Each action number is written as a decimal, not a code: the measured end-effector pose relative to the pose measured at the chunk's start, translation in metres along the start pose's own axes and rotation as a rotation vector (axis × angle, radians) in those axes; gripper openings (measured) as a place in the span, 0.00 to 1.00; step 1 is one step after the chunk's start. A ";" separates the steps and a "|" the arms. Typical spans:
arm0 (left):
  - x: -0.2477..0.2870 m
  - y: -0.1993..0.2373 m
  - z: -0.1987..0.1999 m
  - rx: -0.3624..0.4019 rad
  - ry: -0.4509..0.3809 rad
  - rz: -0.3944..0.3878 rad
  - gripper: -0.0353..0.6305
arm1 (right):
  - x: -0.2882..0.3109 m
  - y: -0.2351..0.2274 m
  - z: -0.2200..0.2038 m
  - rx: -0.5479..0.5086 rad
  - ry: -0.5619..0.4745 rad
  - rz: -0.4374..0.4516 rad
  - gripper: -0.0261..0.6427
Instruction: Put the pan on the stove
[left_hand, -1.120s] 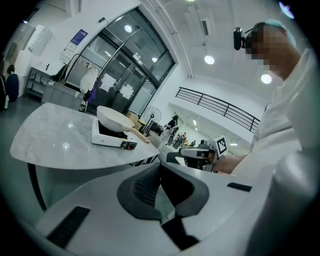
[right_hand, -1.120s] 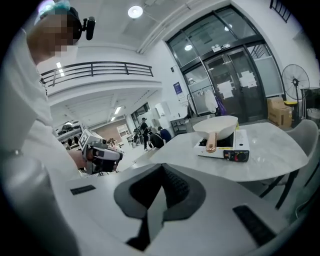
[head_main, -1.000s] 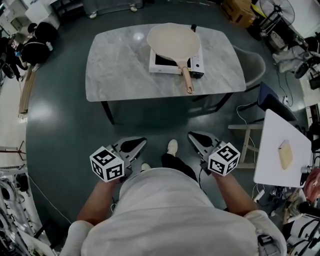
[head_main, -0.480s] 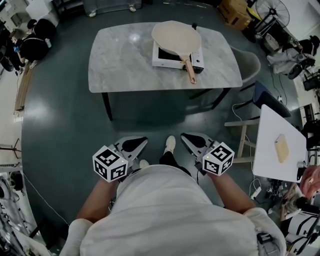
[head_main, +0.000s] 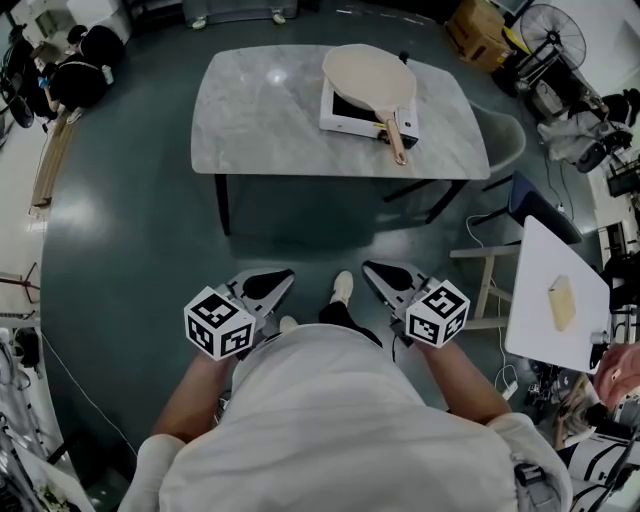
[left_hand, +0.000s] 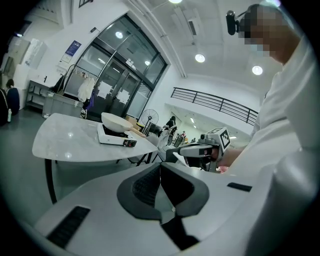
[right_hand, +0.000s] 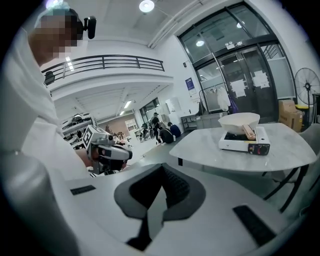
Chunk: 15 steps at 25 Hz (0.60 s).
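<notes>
**Tongs, two.** The left tongs (head_main: 284, 278) are being held low in front of the person's torso, jaws pressing together with nothing between them. The right tongs (head_main: 372, 271) are hanging near them, on the other side of one shoe (head_main: 343, 289), jaws likewise meeting on nothing. Each is carrying one marker cube.

**Pan, one.** The cream frying pan (head_main: 368, 74) is resting on the stove, well ahead of both tongs and more on the right tongs' side. Its one wooden handle (head_main: 396, 137) is pointing back toward the tongs, overhanging the stove's front.

**Stove, one.** The white portable stove (head_main: 342, 120) is sitting well apart from the tongs, on the marble surface.

**Surfaces, two.** The marble surface (head_main: 265, 110) is standing ahead of both tongs, carrying the stove and pan. The white surface (head_main: 540, 270) is standing out to the right of the right tongs, bearing one beige block (head_main: 562, 304).

**Chair, one.** The grey chair (head_main: 508, 135) is standing at the marble surface's right end, ahead of the right tongs.
</notes>
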<state>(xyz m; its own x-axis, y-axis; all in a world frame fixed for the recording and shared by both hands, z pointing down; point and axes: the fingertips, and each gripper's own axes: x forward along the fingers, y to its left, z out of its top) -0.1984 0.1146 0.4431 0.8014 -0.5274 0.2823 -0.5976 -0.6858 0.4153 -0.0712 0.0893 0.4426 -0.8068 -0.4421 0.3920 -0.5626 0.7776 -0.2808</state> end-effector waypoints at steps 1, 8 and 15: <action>-0.002 0.000 -0.001 0.004 0.000 0.003 0.08 | 0.000 0.002 -0.001 -0.003 0.002 0.002 0.05; -0.019 -0.002 -0.013 -0.004 0.000 0.018 0.08 | 0.002 0.018 -0.007 -0.011 0.009 0.007 0.05; -0.021 -0.007 -0.018 -0.014 0.005 0.009 0.08 | 0.000 0.025 -0.015 -0.004 0.022 0.004 0.05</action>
